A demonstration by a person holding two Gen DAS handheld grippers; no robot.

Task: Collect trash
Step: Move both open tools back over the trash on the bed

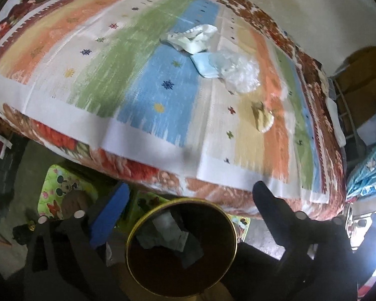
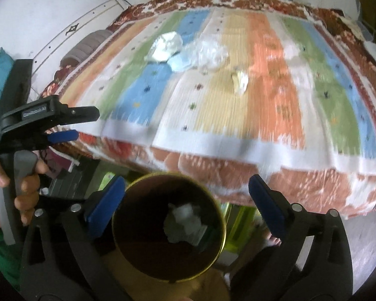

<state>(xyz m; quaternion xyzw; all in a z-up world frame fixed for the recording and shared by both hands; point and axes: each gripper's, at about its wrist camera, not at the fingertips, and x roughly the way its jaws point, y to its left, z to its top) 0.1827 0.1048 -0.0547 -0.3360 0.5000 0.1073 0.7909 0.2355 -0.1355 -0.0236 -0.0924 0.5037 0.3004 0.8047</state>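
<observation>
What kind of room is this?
Most likely a bedroom at home: a bed covered by a striped mat over a floral blanket, a rolled bolster near the wall, and a bin beside it.

Striped pastel bedcover (image 2: pixel 238 105), brown gold-rimmed bin (image 2: pixel 127 228).

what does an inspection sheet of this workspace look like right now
surface: striped bedspread on a bed, floral blanket beneath
job's things: white wad, blue piece, clear plastic, small yellowish scrap on the bed; round bin below, white trash inside
clutter: cartoon-print item by the bin
grippers: left tongs open, empty; right tongs open, empty, over the bin
cables: nothing seen
surroundings: white wall, rolled pillow
</observation>
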